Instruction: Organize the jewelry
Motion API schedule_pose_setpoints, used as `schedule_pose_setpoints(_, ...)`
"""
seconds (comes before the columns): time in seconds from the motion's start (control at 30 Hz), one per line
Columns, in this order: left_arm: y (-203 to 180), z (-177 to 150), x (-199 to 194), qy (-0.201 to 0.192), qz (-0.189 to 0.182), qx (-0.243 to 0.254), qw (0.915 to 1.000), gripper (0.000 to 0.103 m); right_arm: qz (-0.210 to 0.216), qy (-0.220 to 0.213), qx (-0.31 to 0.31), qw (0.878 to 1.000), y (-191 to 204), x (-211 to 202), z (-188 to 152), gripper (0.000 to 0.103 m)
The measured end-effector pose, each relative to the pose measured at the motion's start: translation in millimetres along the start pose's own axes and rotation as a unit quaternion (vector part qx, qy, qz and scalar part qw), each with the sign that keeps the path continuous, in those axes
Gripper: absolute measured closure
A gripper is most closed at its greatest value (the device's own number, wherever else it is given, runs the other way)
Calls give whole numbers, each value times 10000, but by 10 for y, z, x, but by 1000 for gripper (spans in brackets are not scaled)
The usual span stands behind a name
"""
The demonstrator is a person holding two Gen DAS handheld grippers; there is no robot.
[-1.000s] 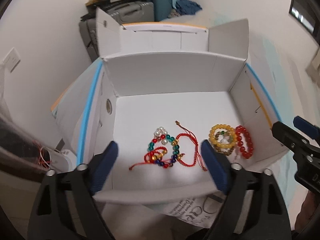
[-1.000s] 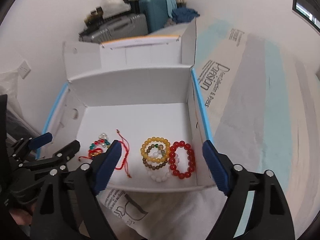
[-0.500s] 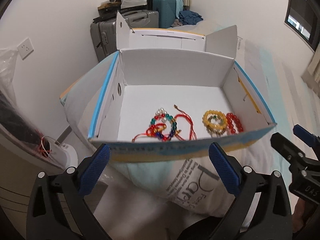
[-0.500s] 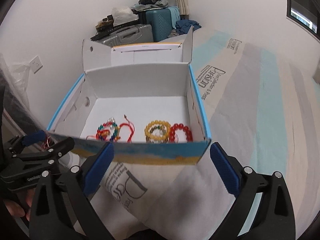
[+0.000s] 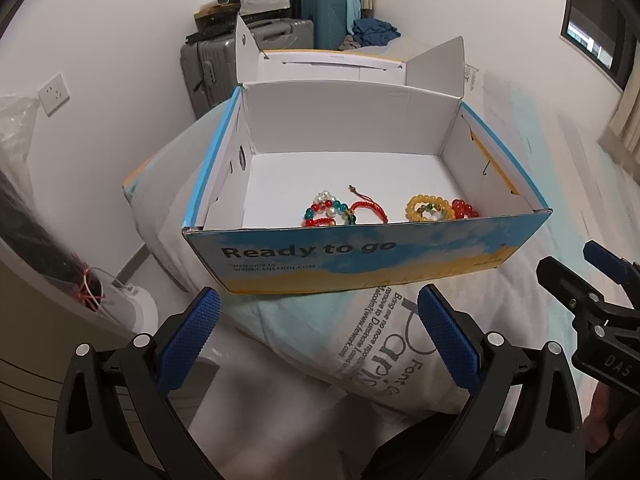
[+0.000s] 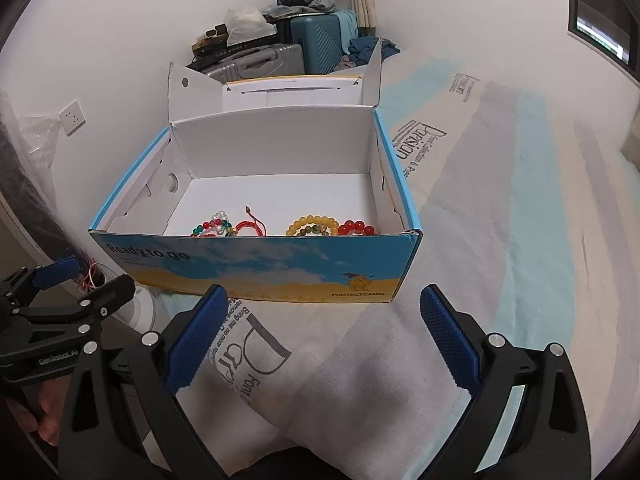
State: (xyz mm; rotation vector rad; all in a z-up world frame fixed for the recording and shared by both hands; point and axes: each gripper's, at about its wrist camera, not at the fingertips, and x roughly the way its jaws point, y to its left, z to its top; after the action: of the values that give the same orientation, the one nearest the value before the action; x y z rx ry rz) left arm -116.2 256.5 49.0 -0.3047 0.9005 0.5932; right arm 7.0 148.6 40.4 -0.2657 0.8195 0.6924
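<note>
Each hand-held gripper, left [image 5: 318, 332] and right [image 6: 324, 330], hangs spread and empty before the box [image 5: 360, 260]; bracelets [image 5: 344, 212] lie sorted inside, suggesting organizing is finished.

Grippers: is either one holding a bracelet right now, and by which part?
Nothing is held. The left gripper and right gripper are both open outside the box.

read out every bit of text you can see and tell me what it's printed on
"Ready to go": box front.
"PROTECTCAMEL": box front, under the camel logo.
"GenRoboLAI": left gripper body.
"DAS": right gripper body.
"Parisian", "Font": bedsheet.
Web address under "Ready to go": too blurred.
</note>
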Motion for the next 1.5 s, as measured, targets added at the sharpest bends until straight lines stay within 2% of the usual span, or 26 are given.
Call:
schedule_pose_setpoints(0.5, -20, -26, -21, -110, 17, -7, 9999, 6, -80, 5, 27, 10000, 16, -40, -21, 10)
schedule_pose_setpoints(0.6, -27, -31, -41, -164, -104, -60, 9998, 6, -100, 26, 16, 9999, 21, -33, -33, 10)
schedule_pose_setpoints(0.73, -56, -33, -57, -211, -12, 7, 9998, 6, -119, 49, 32, 9999, 17, -17, -34, 10)
schedule_pose_setpoints(1.2, -33, -45, -35, -62, -164, -166, 9997, 6, -120, 42, 48, 9999, 22, -38, -37, 10)
schedule_pose_setpoints(1.4, -58, -62, -48, -115, 34, -94, 9999, 6, -130, 52, 41, 9999, 20, -41, -36, 10)
schedule_pose_setpoints(1.5, -47, -51, -63, -138, -8, -131, 9998, 6, -132, 60, 41, 9999, 23, -40, -37, 10)
